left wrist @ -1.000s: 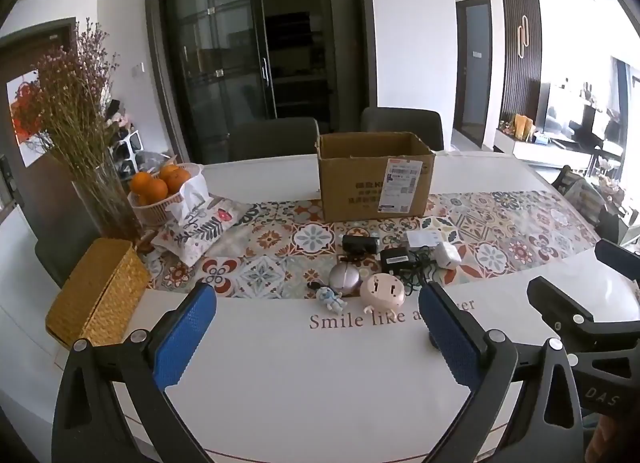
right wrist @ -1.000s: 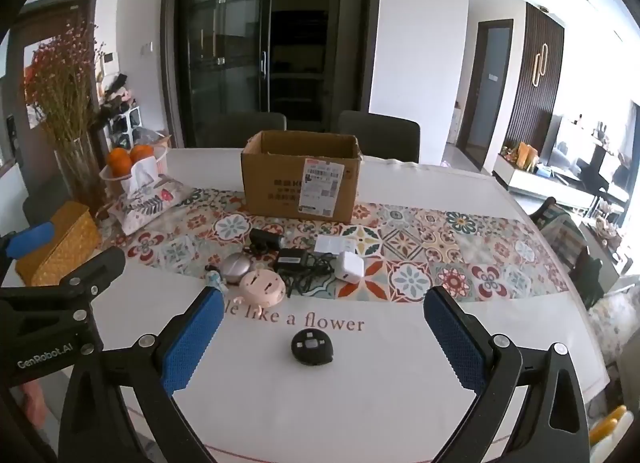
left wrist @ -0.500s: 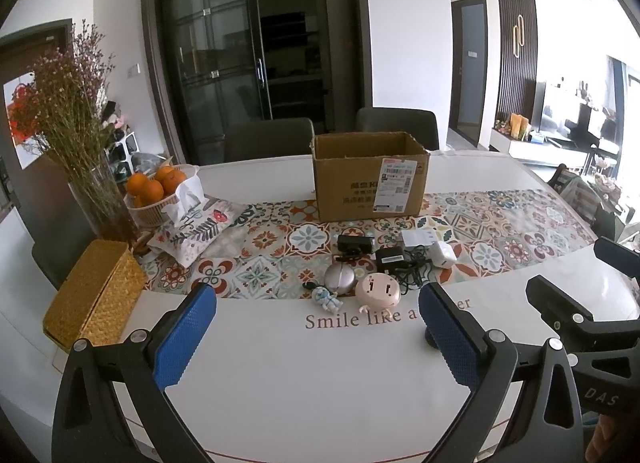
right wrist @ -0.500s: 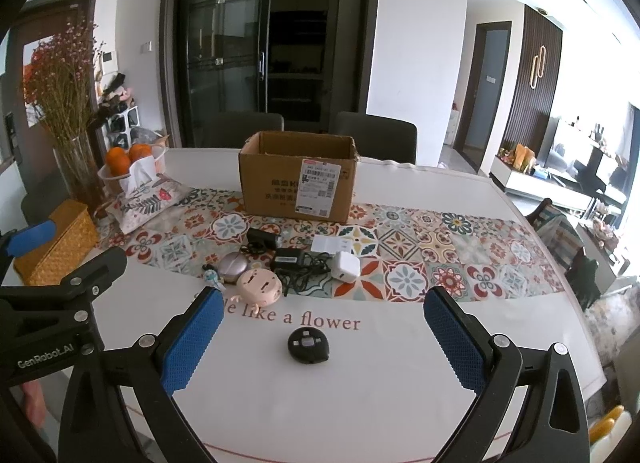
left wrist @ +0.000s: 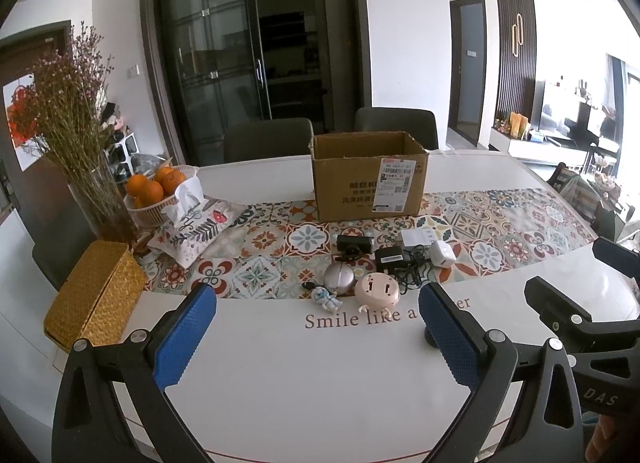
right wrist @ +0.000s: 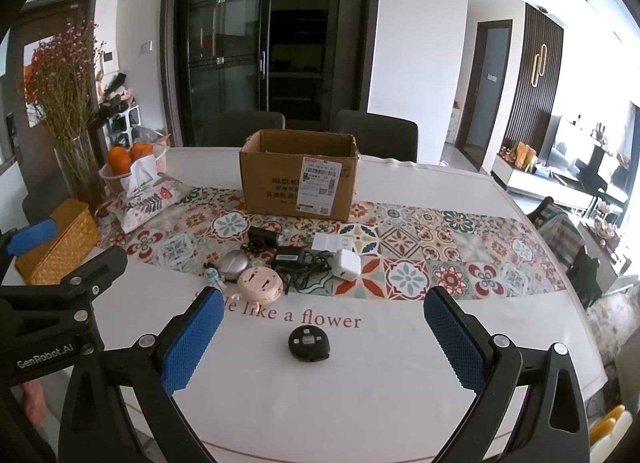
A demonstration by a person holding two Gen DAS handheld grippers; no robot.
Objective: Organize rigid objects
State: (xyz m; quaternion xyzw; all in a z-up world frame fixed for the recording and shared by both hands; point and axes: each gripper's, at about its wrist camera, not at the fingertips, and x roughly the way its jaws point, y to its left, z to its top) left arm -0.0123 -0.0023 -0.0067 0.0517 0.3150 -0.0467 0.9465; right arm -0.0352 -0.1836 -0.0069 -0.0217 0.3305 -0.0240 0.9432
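An open cardboard box (left wrist: pixel 369 176) (right wrist: pixel 299 177) stands on the patterned runner. In front of it lies a cluster: a pink round gadget (left wrist: pixel 377 290) (right wrist: pixel 260 283), a silver mouse (left wrist: pixel 339 278) (right wrist: pixel 235 263), a small astronaut figure (left wrist: pixel 327 298) (right wrist: pixel 213 275), a black adapter with cable (left wrist: pixel 390 257) (right wrist: pixel 289 257), a white charger cube (left wrist: pixel 442 254) (right wrist: pixel 346 265) and a black camera (left wrist: pixel 354 243) (right wrist: pixel 262 237). A black round remote (right wrist: pixel 309 343) lies nearer. My left gripper (left wrist: pixel 316 339) and right gripper (right wrist: pixel 322 341) are open and empty, short of the cluster.
A woven yellow box (left wrist: pixel 96 295), a floral tissue pouch (left wrist: pixel 196 229), a basket of oranges (left wrist: pixel 158 193) and a vase of dried flowers (left wrist: pixel 100 199) stand at the left. Two chairs (left wrist: pixel 394 133) sit behind the white table (left wrist: pixel 300 383).
Both grippers have drawn back slightly from the table and stay open. Nothing on the table has moved.
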